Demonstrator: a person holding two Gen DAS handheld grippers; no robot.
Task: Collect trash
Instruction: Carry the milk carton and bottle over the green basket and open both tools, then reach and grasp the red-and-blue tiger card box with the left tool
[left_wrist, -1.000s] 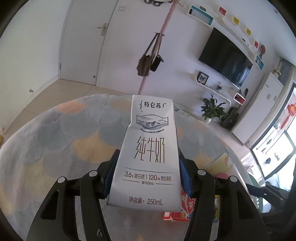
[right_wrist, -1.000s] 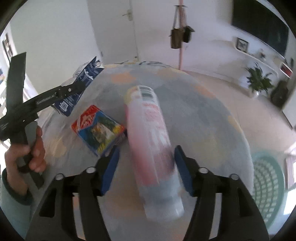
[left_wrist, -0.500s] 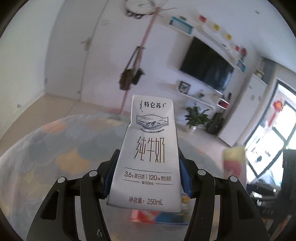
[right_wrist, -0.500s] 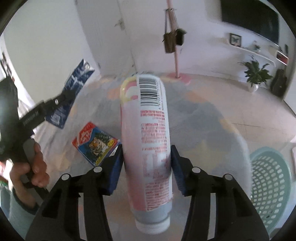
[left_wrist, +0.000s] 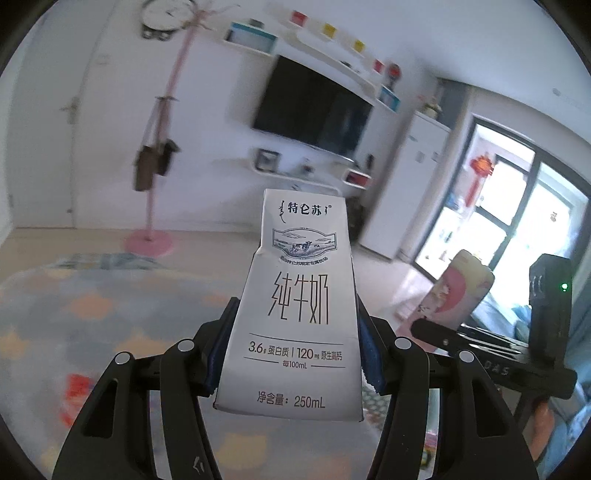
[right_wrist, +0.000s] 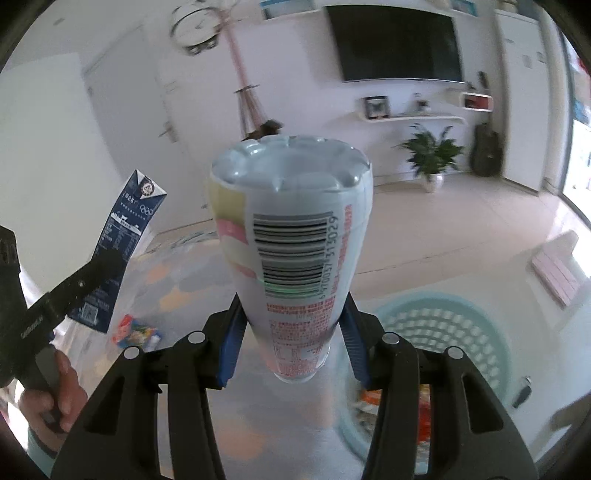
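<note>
My left gripper (left_wrist: 293, 354) is shut on a white 250 mL milk carton (left_wrist: 295, 306) and holds it upright, lifted above the patterned rug (left_wrist: 92, 314). My right gripper (right_wrist: 291, 339) is shut on a pale plastic bottle (right_wrist: 291, 243) with a pink label and a barcode, its base pointing away from me. The bottle also shows in the left wrist view (left_wrist: 456, 291), and the carton shows in the right wrist view (right_wrist: 122, 243). A mint green laundry basket (right_wrist: 476, 325) stands on the floor to the lower right of the bottle, with some litter inside.
A red and blue snack packet (right_wrist: 136, 330) lies on the rug; it also shows in the left wrist view (left_wrist: 74, 391). A pink coat stand (left_wrist: 155, 206), a wall TV (left_wrist: 314, 107), a potted plant (right_wrist: 430, 155) and a white fridge (left_wrist: 410, 184) line the far side.
Both grippers have lifted and tilted up, so the views show more wall and less rug. The bottle swung base-forward, and the green basket has come closer in the right wrist view.
</note>
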